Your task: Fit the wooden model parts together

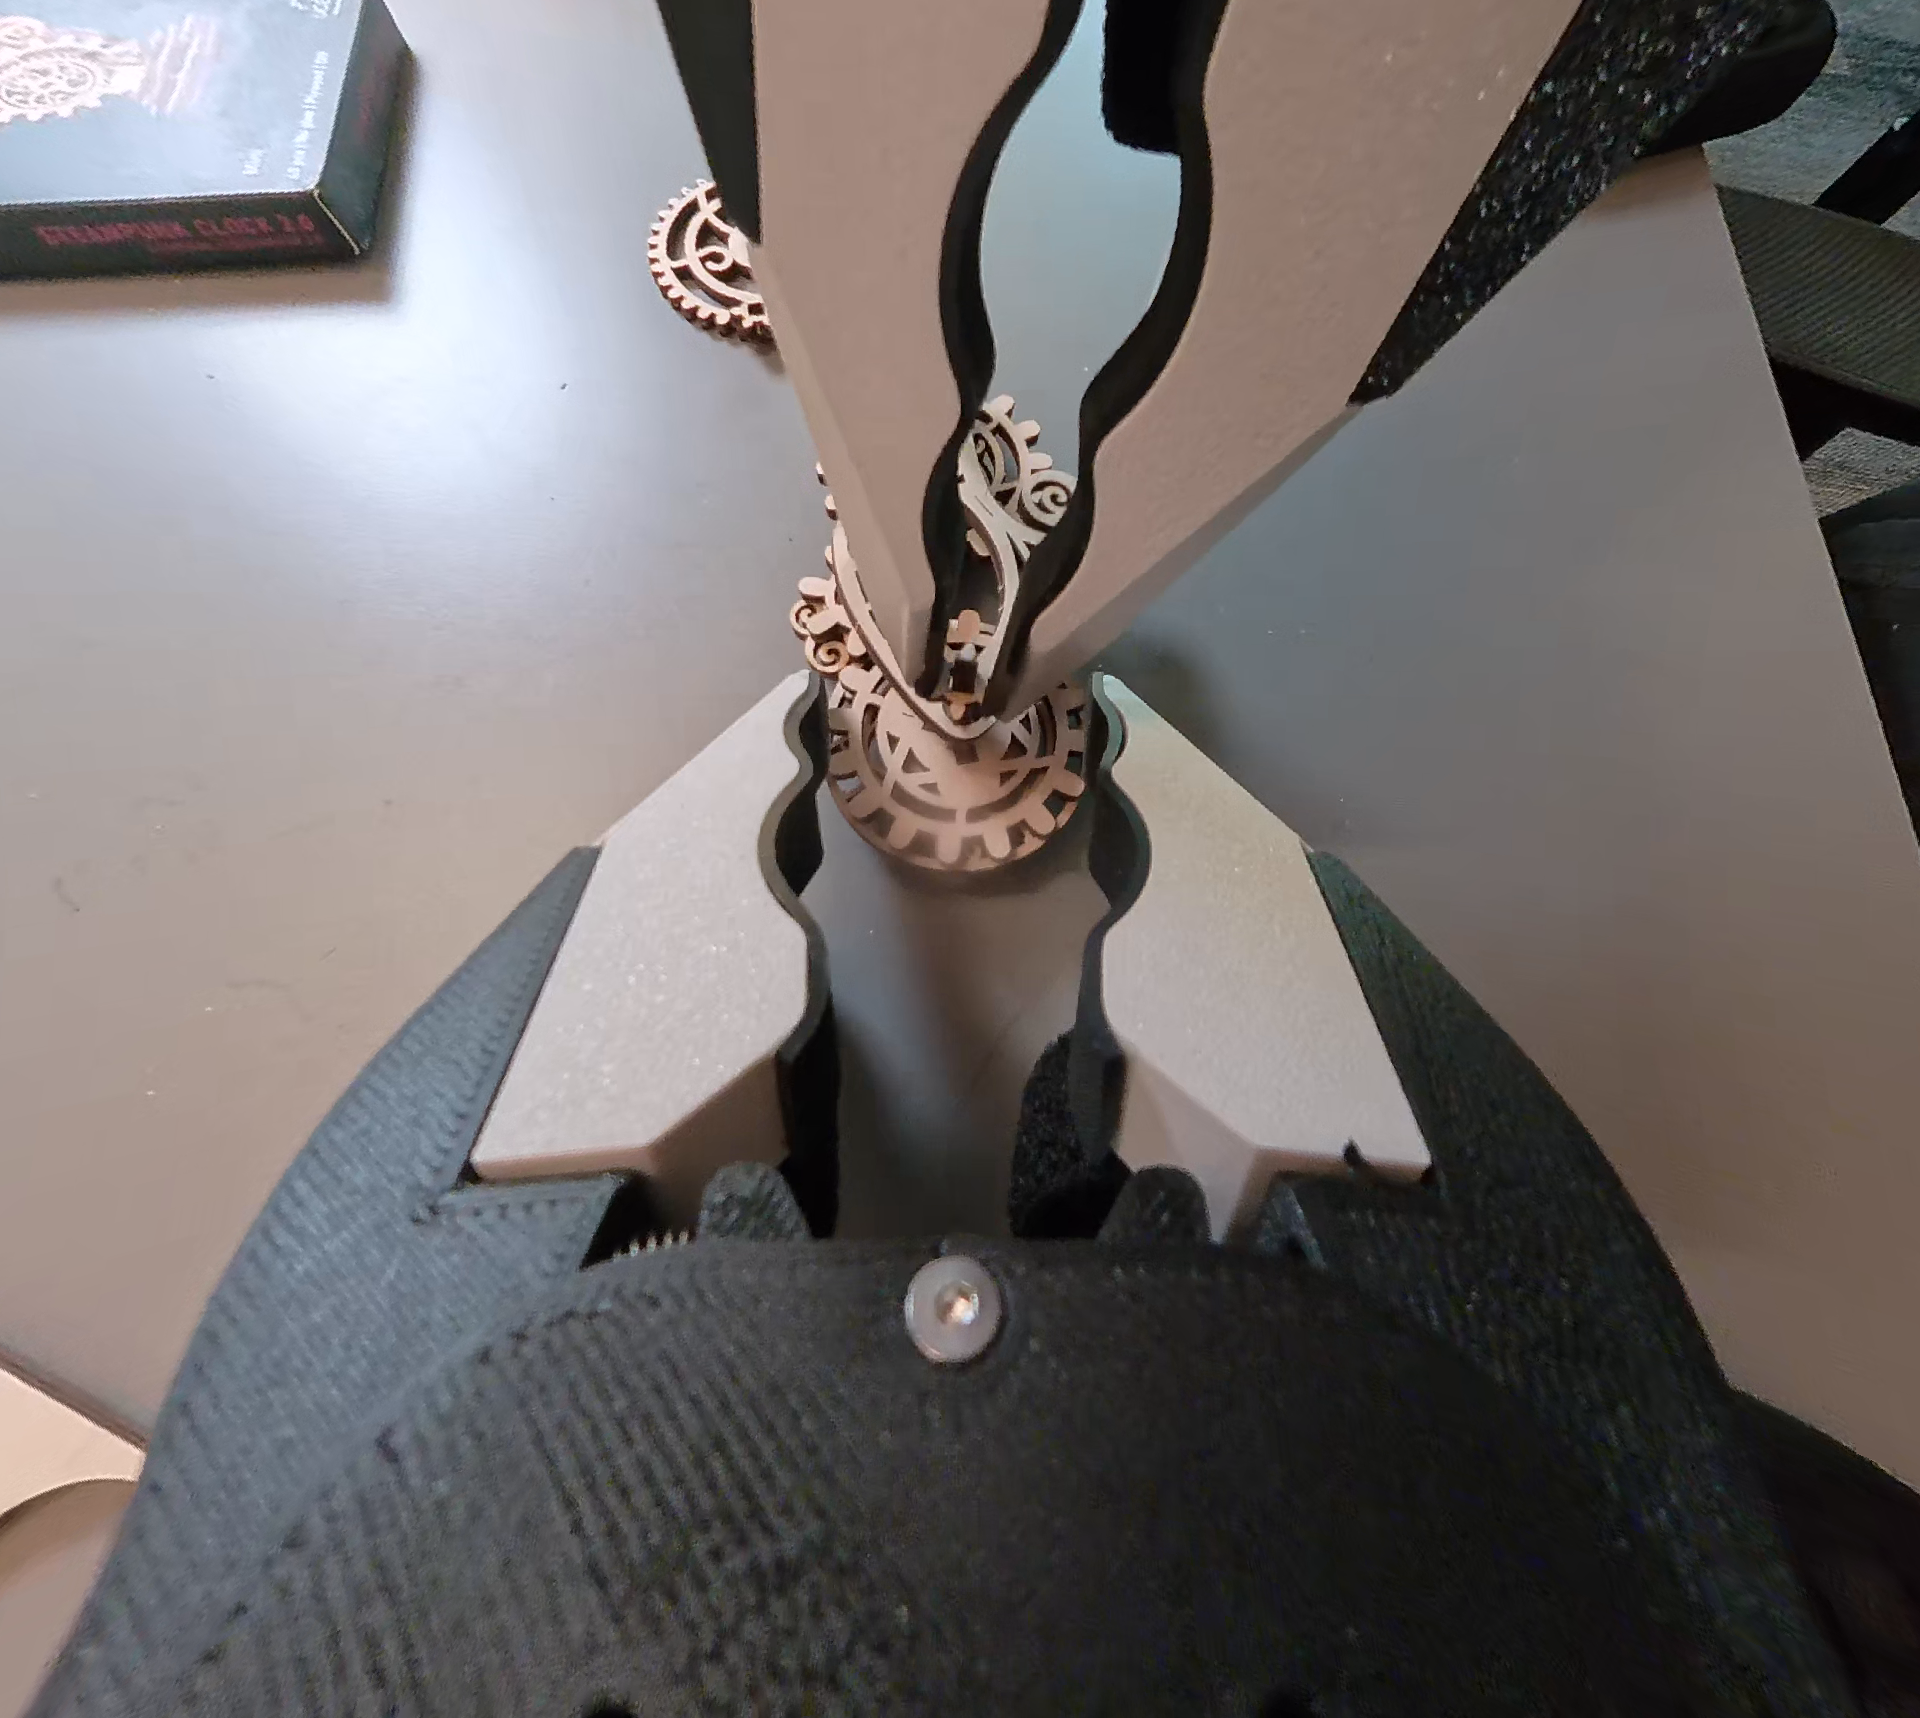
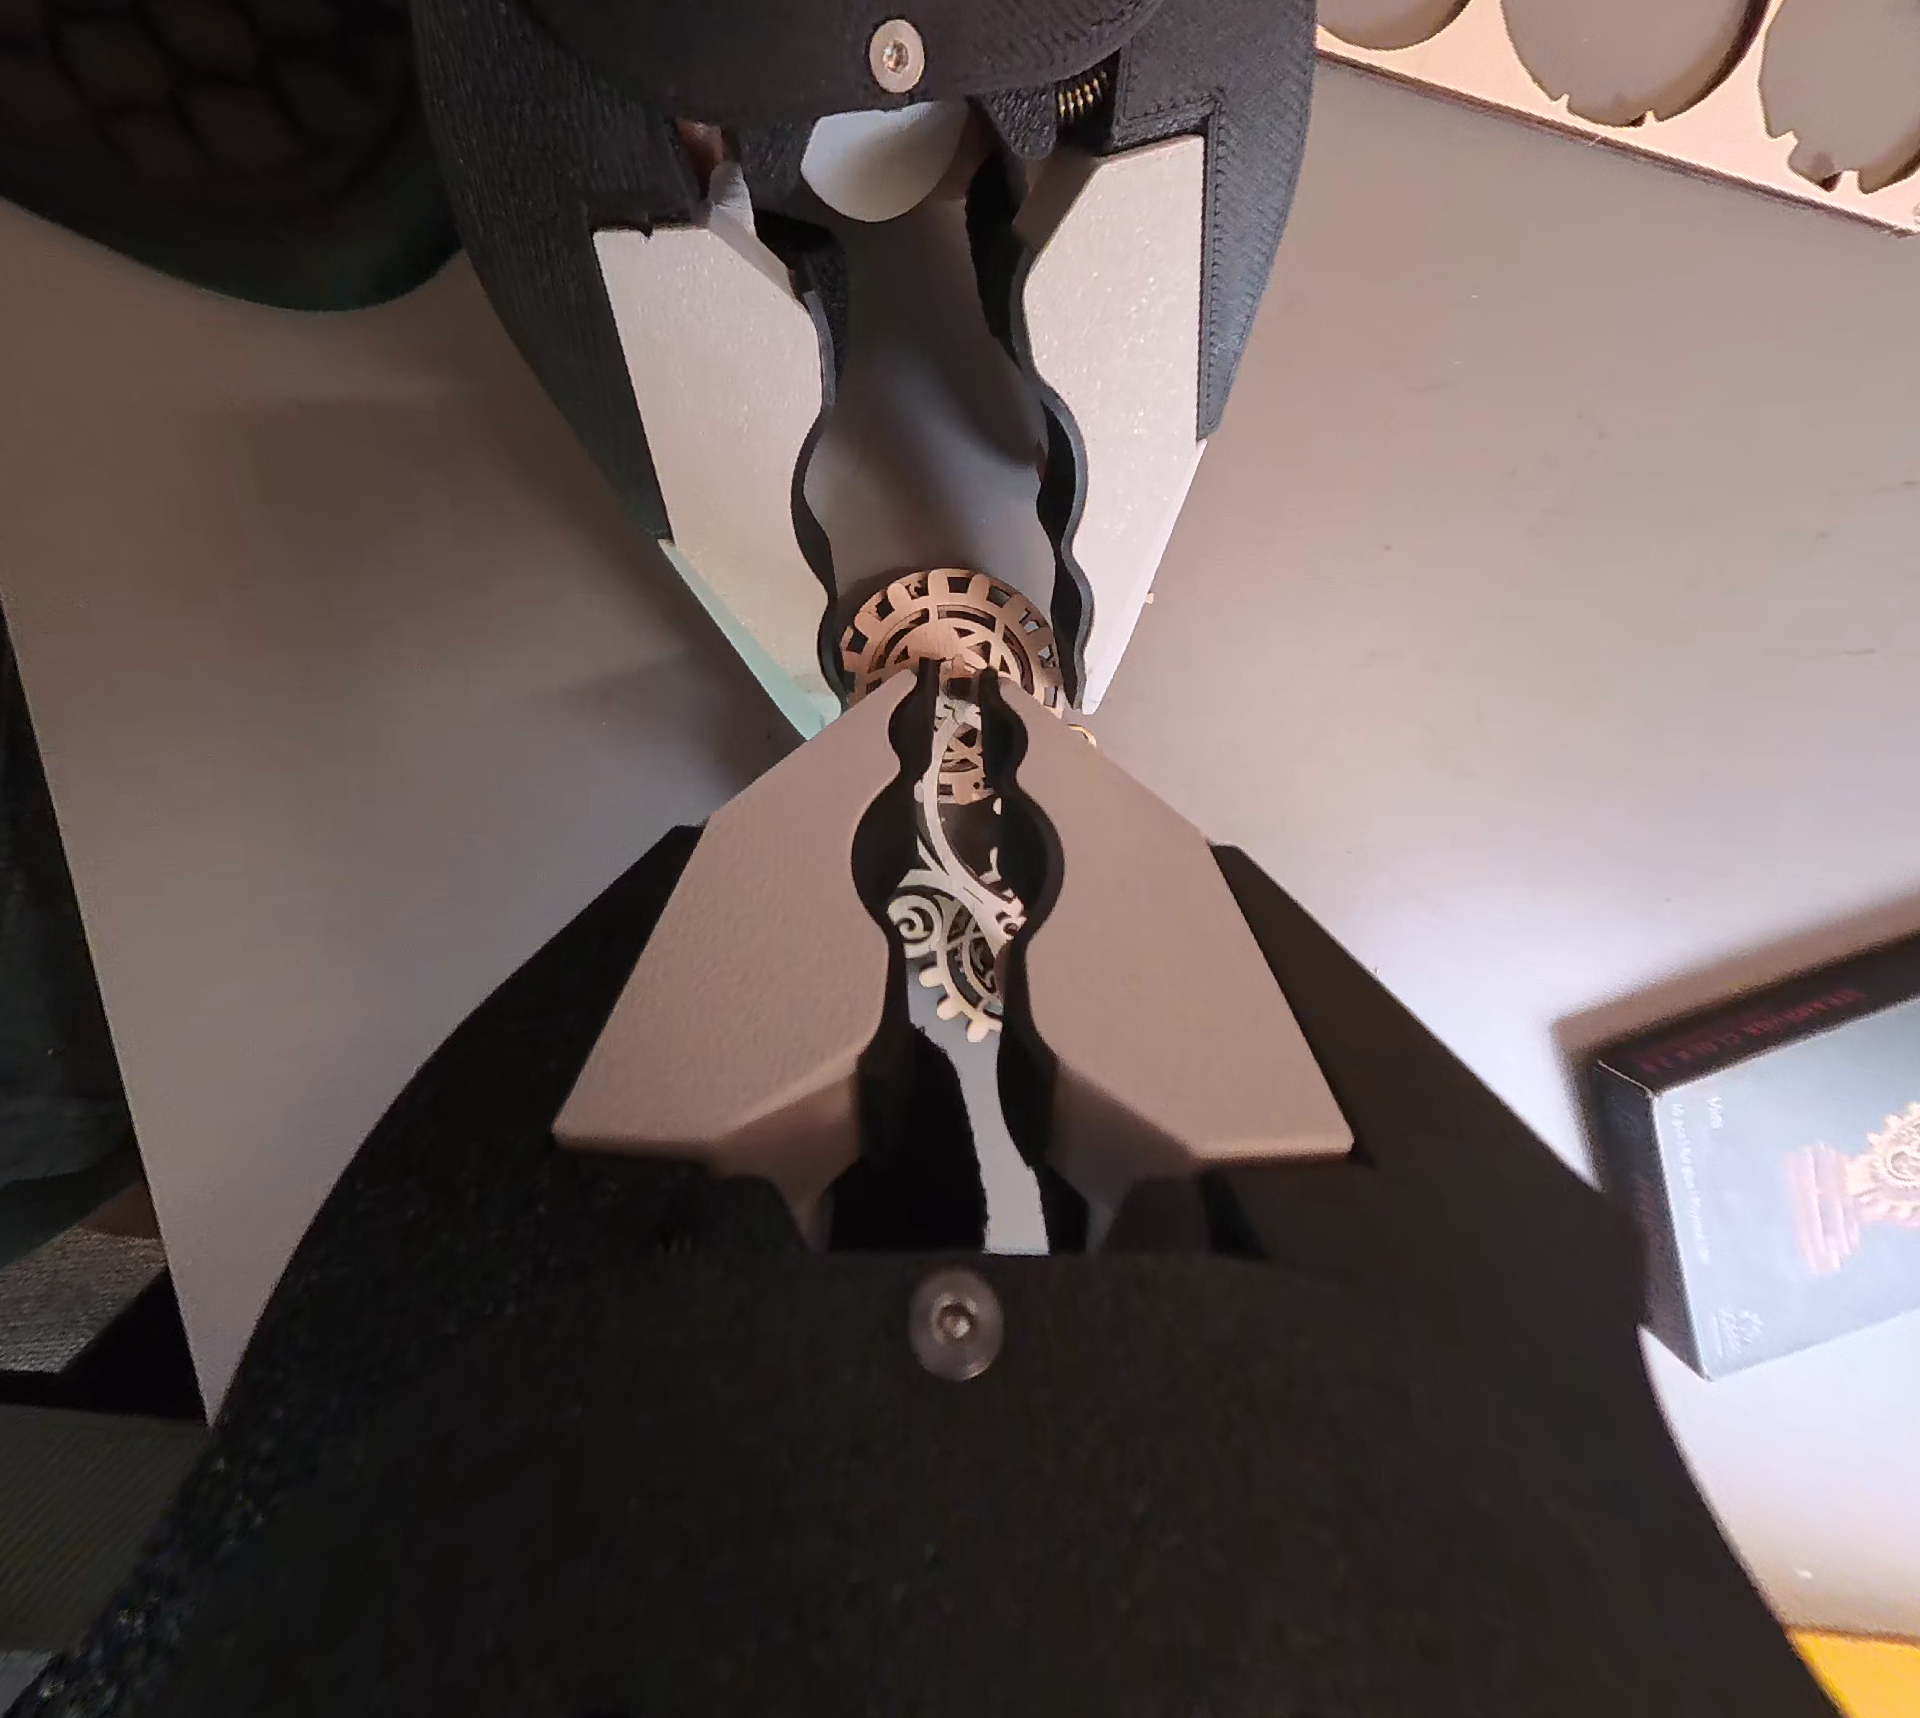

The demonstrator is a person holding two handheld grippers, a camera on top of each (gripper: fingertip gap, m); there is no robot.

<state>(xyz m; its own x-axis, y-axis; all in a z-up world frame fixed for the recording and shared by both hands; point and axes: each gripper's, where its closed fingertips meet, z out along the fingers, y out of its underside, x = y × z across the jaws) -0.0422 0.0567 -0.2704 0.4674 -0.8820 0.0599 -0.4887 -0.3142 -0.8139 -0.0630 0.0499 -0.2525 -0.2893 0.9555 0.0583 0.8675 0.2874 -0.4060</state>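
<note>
In the left wrist view my left gripper (image 1: 956, 733) is shut on a round wooden gear disc (image 1: 951, 821), one finger on each side of its rim, just above the grey table. My right gripper (image 1: 971, 676) comes down from the top, shut on an ornate scrolled wooden piece (image 1: 1003, 494). That piece's lower end meets the middle of the disc. In the right wrist view my right gripper (image 2: 956, 686) holds the scrolled piece (image 2: 951, 920) between its pads. The disc (image 2: 914, 629) sits just beyond, between the left gripper's fingers (image 2: 717, 421).
A black model box (image 1: 187, 120) lies on the grey table (image 1: 312, 629) at the left; it also shows in the right wrist view (image 2: 1766, 1190). A loose wooden gear (image 1: 701, 266) lies behind the right gripper. A wooden sheet with round cut-outs (image 2: 1507, 37) lies at the table's edge. Less than 4 cm separates the two grippers' tips.
</note>
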